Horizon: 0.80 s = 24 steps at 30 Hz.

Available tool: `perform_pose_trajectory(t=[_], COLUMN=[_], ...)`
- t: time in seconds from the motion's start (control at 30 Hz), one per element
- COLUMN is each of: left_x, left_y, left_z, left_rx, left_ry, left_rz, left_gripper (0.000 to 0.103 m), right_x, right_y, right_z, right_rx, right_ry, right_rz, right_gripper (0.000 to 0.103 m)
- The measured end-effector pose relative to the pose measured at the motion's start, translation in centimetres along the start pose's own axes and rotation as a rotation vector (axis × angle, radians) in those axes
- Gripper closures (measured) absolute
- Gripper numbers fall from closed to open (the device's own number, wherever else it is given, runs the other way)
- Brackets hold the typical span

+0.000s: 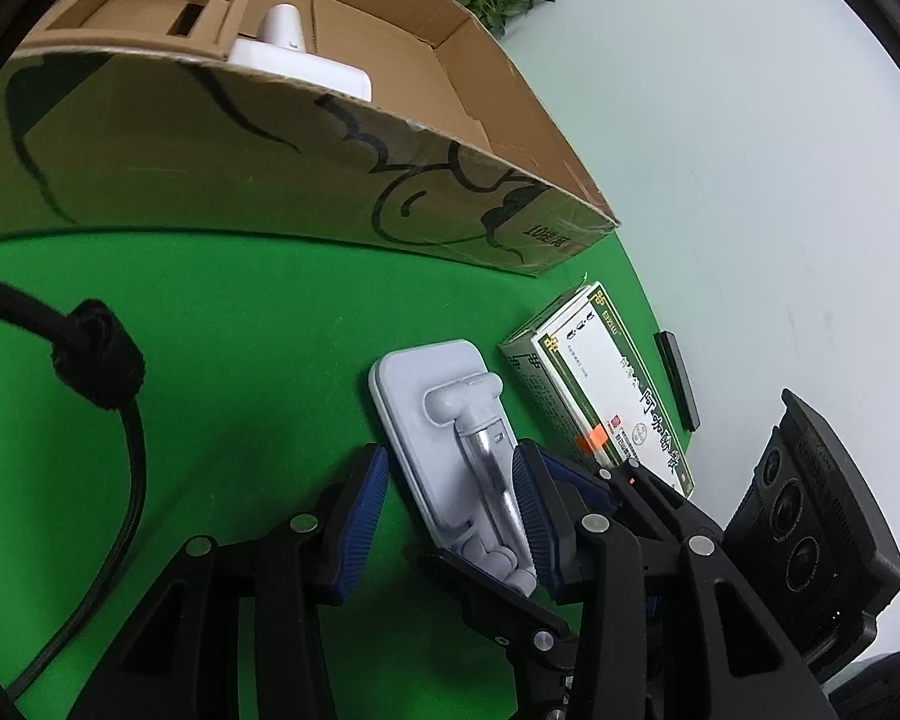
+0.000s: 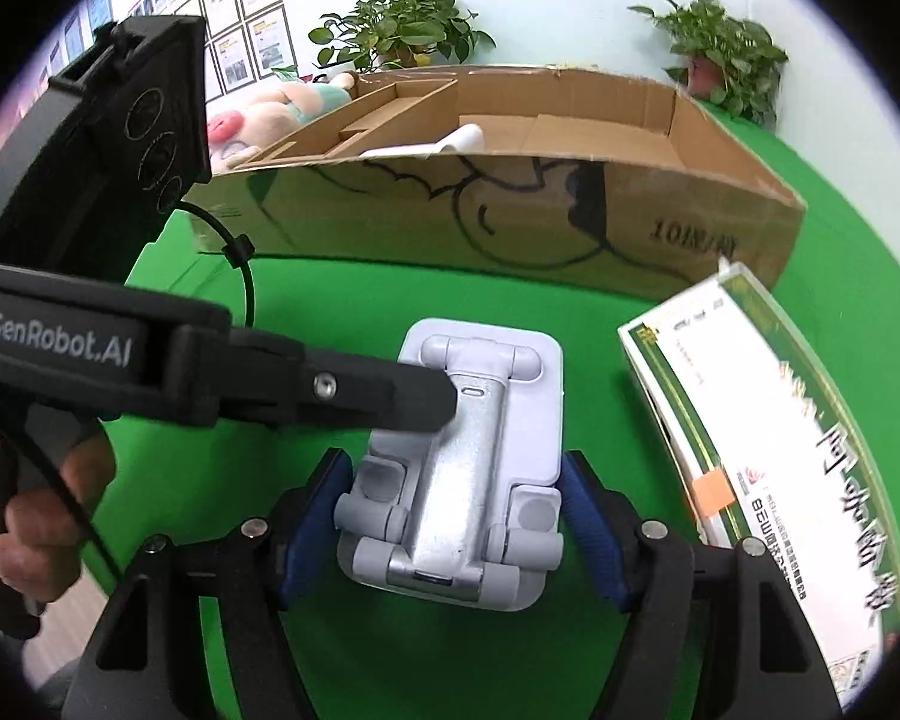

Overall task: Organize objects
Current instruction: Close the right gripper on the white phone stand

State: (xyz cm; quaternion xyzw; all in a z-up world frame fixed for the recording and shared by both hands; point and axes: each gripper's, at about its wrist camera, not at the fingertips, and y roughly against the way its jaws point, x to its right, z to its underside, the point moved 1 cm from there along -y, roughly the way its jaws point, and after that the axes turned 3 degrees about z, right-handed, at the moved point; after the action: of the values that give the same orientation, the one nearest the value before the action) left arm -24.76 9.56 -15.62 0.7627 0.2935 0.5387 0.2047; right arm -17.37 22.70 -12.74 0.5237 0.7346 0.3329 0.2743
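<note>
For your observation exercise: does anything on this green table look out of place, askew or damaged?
Mildly. The grey phone stand and the green-and-white box lie loose and at an angle on the green mat, outside the cardboard box. A white item is already inside. No damage or spill is visible.

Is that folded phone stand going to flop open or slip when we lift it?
The phone stand looks like rigid plastic with a metal arm, so it probably won't bend. Its hinges may swing open if lifted by the arm alone. The smooth sides could slip, though the ribbed pads should help.
</note>
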Motion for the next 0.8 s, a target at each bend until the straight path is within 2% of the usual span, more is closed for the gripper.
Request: perform_pose_trajectory(t=[0.17,0.33,0.67,0.8], left_x=[-0.4,-0.5,-0.9,-0.2], left_y=[0.0,0.3,0.1,-0.8], left_z=[-0.4,0.4,0.5,0.6], left_rx=[0.004,0.007,0.008,0.01], left_ry=[0.018,0.03,0.059,0.059], left_rz=[-0.002,-0.022,-0.006,0.0], left_gripper=[0.063,0.075,0.076,0.076], right_x=[0.3,0.5,0.5,1.2], right_y=[-0.1,-0.1,-0.3,-0.1], right_z=[-0.5,-0.7,-0.8,-0.7], right_rx=[-0.015,-0.012,-0.003,-0.004], right_ry=[-0.029,-0.05,-0.051,-0.108], right_rz=[-0.023,-0.022,-0.015,-0.058], right_gripper=[0.033,0.037,0.038,0.038])
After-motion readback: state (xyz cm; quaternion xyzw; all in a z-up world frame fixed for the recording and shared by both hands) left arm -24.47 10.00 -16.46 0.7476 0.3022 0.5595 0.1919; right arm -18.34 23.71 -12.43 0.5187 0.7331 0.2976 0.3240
